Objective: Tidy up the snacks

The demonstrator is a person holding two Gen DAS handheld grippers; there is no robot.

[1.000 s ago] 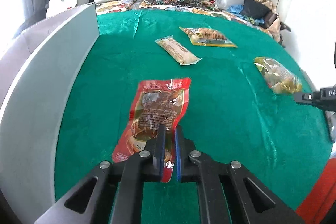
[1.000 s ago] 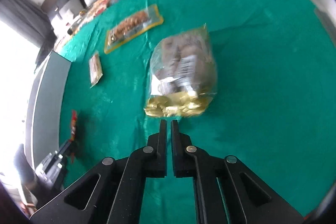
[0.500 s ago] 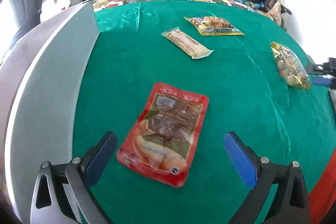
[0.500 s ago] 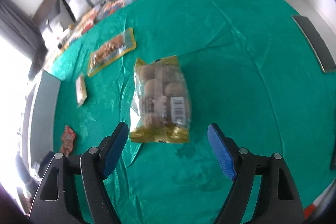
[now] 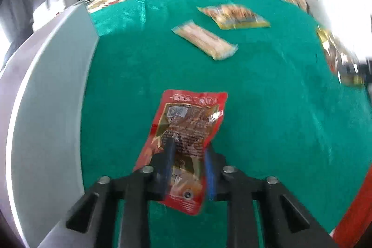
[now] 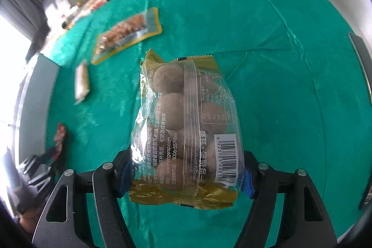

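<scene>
Snacks lie spread over a green cloth on the counter. Largest, the clear bag of brown balls fills the centre of the right wrist view, the right gripper with its fingers clamped on its lower sides. The red pouch sits lower centre in the left wrist view, the left gripper closed on its near end. Above lie a yellow-edged packet and a pale bar
</scene>
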